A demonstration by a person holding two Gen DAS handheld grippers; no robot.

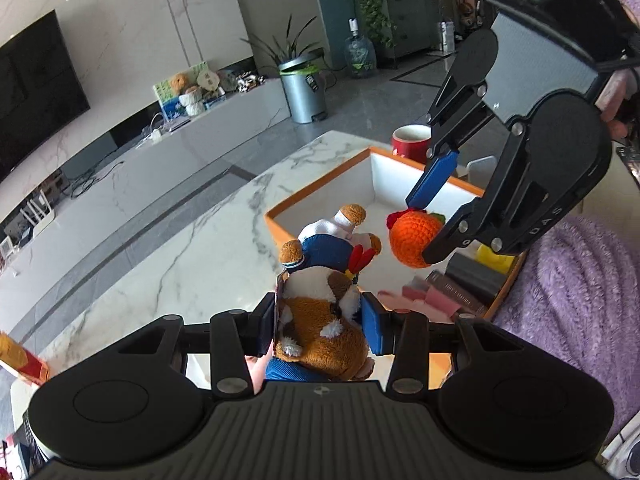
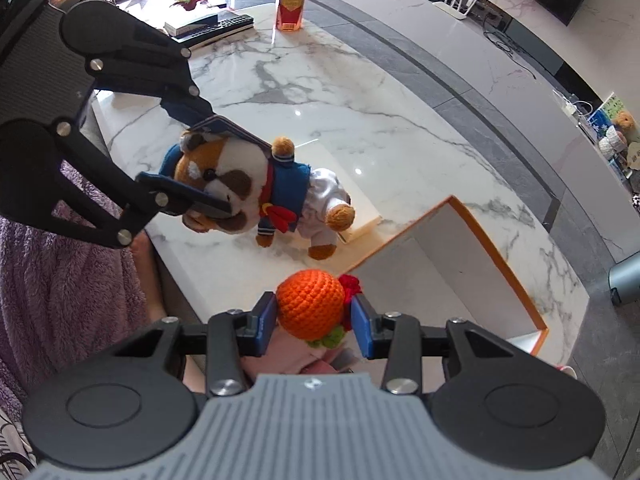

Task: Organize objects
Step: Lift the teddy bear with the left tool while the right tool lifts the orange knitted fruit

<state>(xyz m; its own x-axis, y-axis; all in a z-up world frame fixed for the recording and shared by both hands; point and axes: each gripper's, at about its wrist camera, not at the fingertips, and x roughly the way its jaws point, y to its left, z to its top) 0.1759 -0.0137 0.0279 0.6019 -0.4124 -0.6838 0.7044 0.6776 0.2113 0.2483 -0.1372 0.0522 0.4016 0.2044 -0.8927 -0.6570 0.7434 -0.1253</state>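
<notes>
A brown-and-white plush animal (image 1: 320, 292) in a blue sailor outfit hangs above the marble table, with my left gripper (image 1: 324, 314) shut on its head. From the right wrist view the plush (image 2: 288, 188) dangles feet-out from the left gripper (image 2: 224, 168). An orange crocheted fruit (image 2: 310, 306) with red and green trim is squeezed between the blue pads of my right gripper (image 2: 314, 326). In the left wrist view the fruit (image 1: 410, 238) hangs in the right gripper (image 1: 430, 216) over an orange-rimmed white box (image 1: 316, 184). That box (image 2: 500, 256) lies below both toys.
The box's near corner holds dark, pink and yellow items (image 1: 452, 288). A red mug (image 1: 412, 144) stands behind the box. On the marble table (image 2: 360, 120) are an amber drink bottle (image 2: 292, 0) and a remote (image 2: 216, 26). A purple fleece garment (image 1: 580, 300) borders the table.
</notes>
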